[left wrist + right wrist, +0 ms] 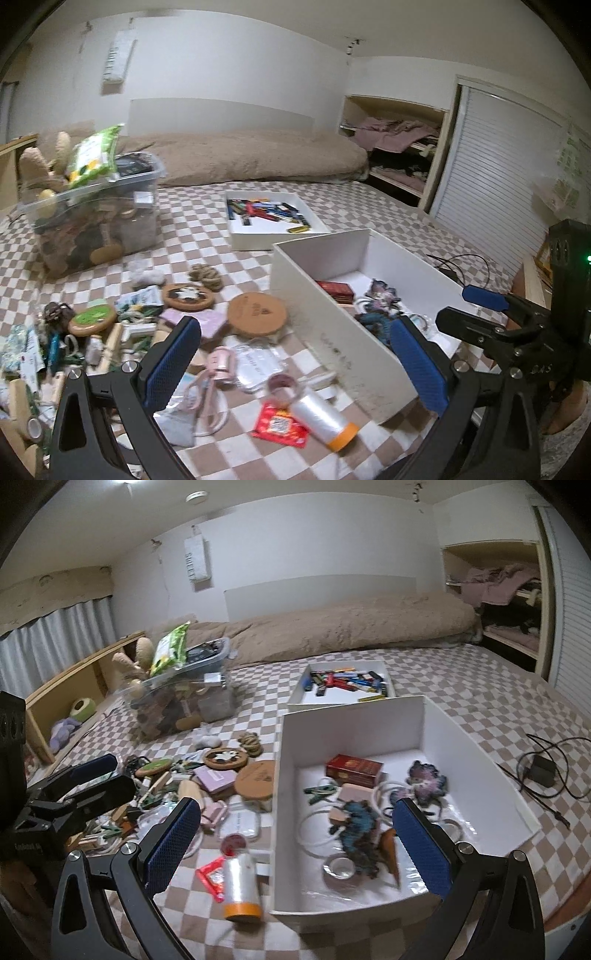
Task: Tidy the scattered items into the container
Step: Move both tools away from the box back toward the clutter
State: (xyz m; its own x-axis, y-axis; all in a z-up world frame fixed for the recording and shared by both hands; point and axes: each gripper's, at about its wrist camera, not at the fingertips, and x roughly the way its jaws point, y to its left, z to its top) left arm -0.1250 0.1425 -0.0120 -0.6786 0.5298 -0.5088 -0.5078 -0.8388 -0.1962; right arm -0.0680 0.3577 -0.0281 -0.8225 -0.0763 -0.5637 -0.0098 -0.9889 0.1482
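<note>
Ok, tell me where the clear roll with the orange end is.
The clear roll with the orange end lies on the checkered bedspread, just outside the left wall of the white box, atop a red packet; it shows in both wrist views.

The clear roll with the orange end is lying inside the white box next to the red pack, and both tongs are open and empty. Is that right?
Not quite. The clear roll with the orange end lies outside the white box, on the checkered cover by its near left corner; the right wrist view shows it. The red pack is inside the box. The left tongs and right tongs are open and empty.
</note>
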